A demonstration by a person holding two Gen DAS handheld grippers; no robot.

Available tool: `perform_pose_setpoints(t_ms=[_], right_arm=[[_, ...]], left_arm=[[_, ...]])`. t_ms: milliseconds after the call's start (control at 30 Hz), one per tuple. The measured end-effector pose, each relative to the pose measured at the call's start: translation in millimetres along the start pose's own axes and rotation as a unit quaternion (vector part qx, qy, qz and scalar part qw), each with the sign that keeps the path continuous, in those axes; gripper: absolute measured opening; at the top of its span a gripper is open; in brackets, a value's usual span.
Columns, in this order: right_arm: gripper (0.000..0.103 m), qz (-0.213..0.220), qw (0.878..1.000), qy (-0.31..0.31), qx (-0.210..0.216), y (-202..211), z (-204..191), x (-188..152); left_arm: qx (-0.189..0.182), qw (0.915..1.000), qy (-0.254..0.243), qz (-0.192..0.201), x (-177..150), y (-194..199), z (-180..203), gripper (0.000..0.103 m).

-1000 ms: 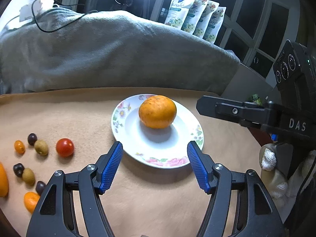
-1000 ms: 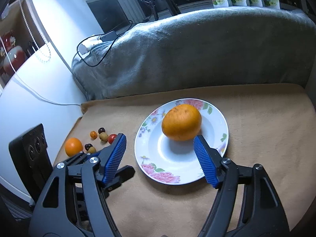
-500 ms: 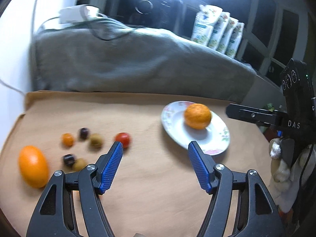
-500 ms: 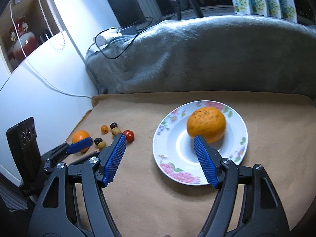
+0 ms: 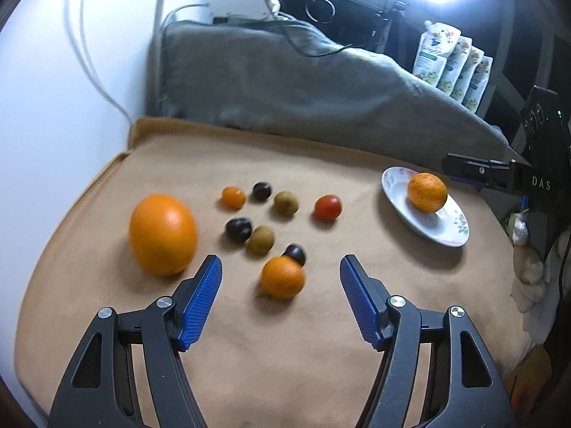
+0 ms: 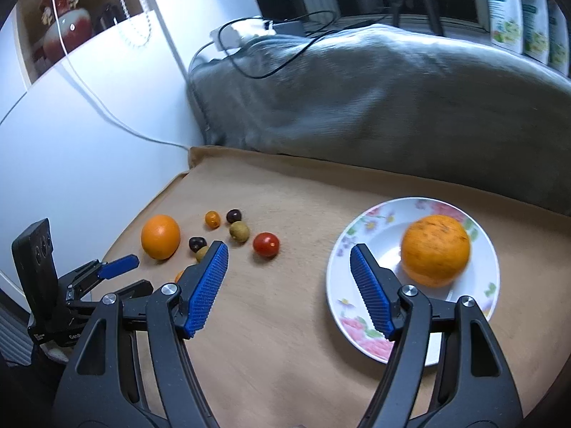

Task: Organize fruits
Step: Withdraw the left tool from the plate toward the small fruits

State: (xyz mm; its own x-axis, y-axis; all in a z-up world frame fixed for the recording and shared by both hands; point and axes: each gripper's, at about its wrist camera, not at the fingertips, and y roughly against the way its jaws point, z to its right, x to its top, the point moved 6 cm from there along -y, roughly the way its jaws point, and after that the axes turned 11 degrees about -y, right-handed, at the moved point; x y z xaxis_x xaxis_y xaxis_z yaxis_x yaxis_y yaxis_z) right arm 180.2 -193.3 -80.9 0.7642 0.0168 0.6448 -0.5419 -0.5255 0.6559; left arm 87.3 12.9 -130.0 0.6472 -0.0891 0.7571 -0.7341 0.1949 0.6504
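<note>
1. Our left tongs (image 5: pixel 280 271) gape wide and empty over the loose fruit on the table (image 5: pixel 267 363), a small orange (image 5: pixel 282 277) right between the pads.
2. Our right tongs (image 6: pixel 289 262) hang released too, beside the floral plate (image 6: pixel 360 339) that carries one orange (image 6: pixel 435 249).
3. Risk, we reckon: a dark grape (image 5: pixel 295 254) touches that small orange, so closing could send either one rolling off.

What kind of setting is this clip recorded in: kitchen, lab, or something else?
Probably a lived-in room at home, not a lab: a surface spread with a tan cloth beside a rumpled grey blanket, refill pouches along a dark window, and a red vase in a wall niche.
</note>
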Motion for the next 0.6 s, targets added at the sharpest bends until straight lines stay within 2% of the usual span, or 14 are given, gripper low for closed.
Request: perform_pose_setpoints(t_ms=[233, 367, 467, 600], right_arm=[[0.074, -0.023, 0.999, 0.025, 0.006, -22, -19, -2], [0.074, -0.035, 0.999, 0.038, 0.008, -35, -27, -1], [0.070, -0.044, 0.998, 0.042, 0.011, -44, -32, -1], [0.067, -0.057, 0.997, 0.048, 0.012, -57, -38, -1]], left_arm=[[0.000, 0.9999, 0.014, 0.002, -10, 3, -10, 0.068], [-0.013, 0.9998, 0.011, -0.003, -14, -2, -5, 0.068], [-0.025, 0.9996, 0.009, -0.010, -18, -8, 0, 0.062], [-0.035, 0.9992, 0.011, -0.017, -19, -17, 2, 0.060]])
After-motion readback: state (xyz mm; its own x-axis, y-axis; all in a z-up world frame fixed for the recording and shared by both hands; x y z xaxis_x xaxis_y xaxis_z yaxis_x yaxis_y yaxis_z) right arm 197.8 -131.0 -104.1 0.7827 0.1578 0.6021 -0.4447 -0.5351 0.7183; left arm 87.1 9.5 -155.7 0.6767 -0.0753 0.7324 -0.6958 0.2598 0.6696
